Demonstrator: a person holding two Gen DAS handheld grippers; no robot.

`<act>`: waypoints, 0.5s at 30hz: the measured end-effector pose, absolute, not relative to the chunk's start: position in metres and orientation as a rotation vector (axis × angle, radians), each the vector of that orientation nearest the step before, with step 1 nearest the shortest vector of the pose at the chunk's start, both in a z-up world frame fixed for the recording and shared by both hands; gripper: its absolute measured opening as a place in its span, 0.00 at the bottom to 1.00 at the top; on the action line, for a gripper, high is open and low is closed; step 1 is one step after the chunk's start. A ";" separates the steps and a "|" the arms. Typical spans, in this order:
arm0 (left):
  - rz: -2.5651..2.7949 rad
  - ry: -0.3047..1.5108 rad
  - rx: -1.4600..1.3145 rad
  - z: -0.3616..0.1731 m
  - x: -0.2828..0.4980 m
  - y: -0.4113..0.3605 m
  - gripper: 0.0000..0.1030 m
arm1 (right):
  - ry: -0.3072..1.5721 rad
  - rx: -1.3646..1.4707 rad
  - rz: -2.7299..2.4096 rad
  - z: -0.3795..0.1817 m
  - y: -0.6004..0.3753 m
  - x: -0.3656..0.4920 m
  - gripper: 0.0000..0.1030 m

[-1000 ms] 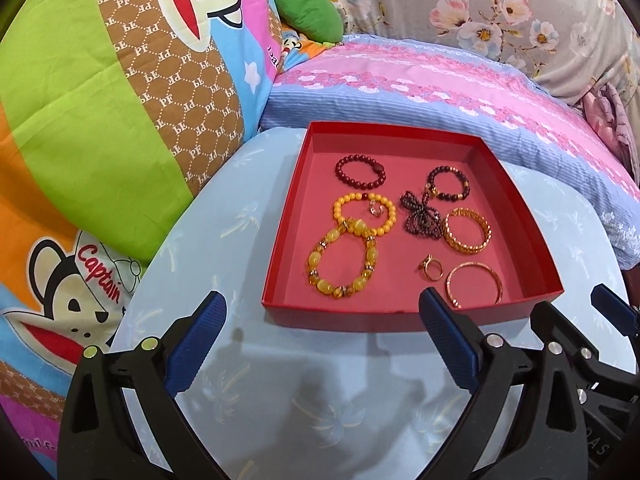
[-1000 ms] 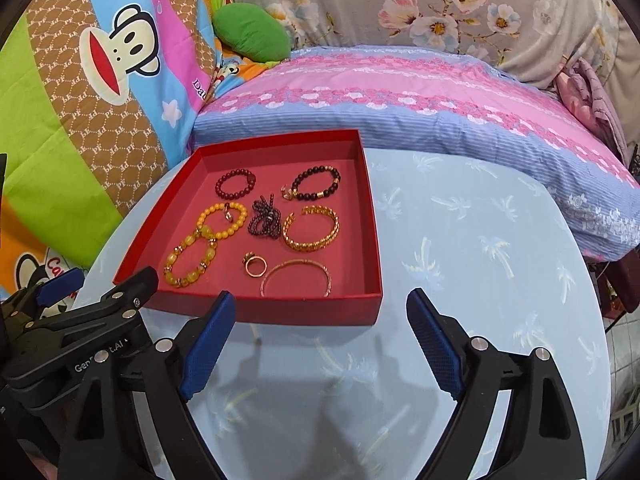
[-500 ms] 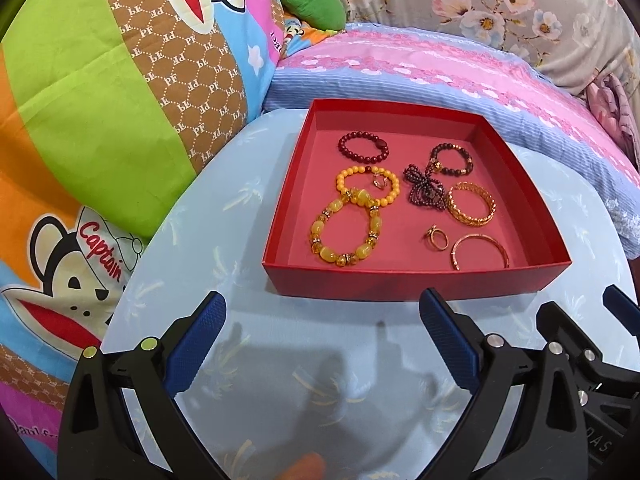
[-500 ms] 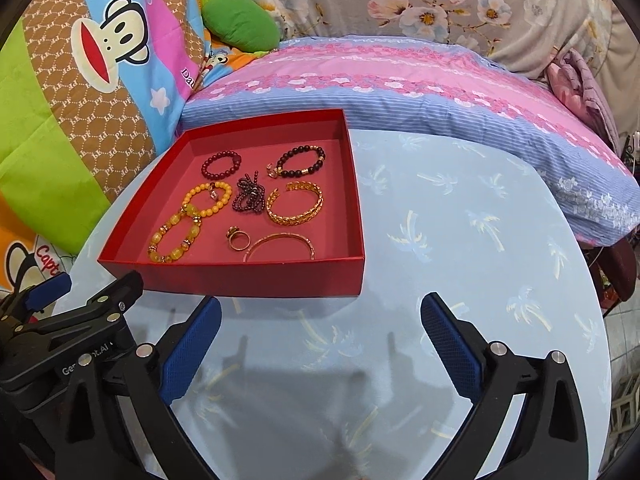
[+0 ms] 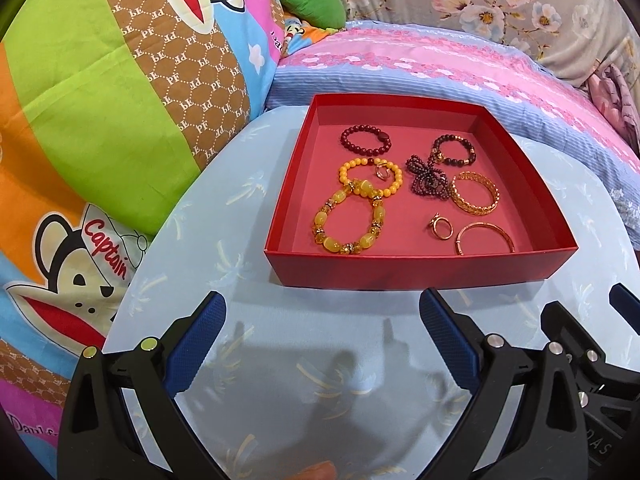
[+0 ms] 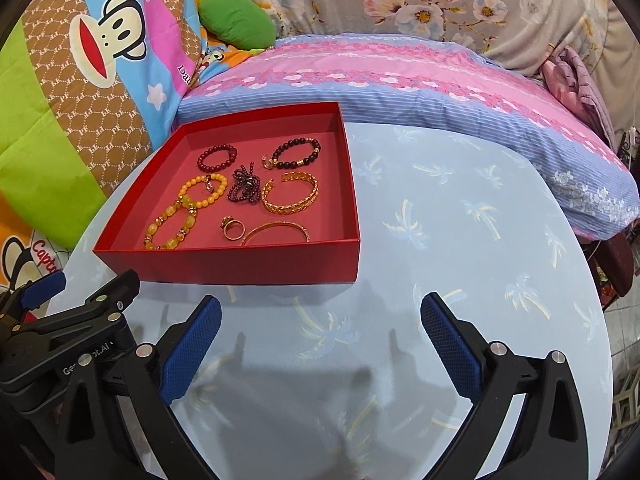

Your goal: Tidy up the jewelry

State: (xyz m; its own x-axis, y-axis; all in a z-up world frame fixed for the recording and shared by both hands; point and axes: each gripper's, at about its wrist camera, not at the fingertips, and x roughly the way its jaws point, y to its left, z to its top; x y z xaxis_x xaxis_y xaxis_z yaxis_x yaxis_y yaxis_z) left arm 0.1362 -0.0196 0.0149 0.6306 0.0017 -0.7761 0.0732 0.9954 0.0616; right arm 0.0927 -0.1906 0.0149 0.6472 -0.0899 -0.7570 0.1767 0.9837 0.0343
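Note:
A shallow red box (image 5: 416, 266) (image 6: 248, 266) stands on a round light-blue table (image 5: 312, 360) (image 6: 460, 240). It holds several pieces of jewelry: yellow bead bracelets (image 5: 348, 220) (image 6: 170, 226), dark red bead bracelets (image 5: 366, 140) (image 6: 218, 158), a dark bead cluster (image 5: 428, 178), gold bangles (image 5: 476, 194) (image 6: 292, 194) and a gold ring (image 5: 440, 226) (image 6: 232, 228). My left gripper (image 5: 322, 332) is open and empty, just in front of the box. My right gripper (image 6: 320, 332) is open and empty, in front of the box's right corner.
Colourful cartoon-print cushions (image 5: 100, 100) lie left of the table. A pink and blue striped pillow (image 6: 400, 76) lies behind it. The right gripper shows at the left wrist view's lower right (image 5: 592, 360); the left gripper at the right wrist view's lower left (image 6: 60, 328).
Both grippers have drawn back from the box and risen a little; the box looks smaller and farther in both views. Both stay open.

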 end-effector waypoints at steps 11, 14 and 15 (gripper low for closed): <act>-0.038 0.898 0.096 0.013 0.134 -0.020 0.90 | 0.854 0.118 -0.163 0.013 -0.192 0.091 0.94; -0.037 0.898 0.098 0.013 0.134 -0.020 0.90 | 0.854 0.119 -0.163 0.013 -0.192 0.091 0.94; -0.037 0.899 0.097 0.013 0.134 -0.020 0.90 | 0.854 0.117 -0.163 0.013 -0.192 0.091 0.94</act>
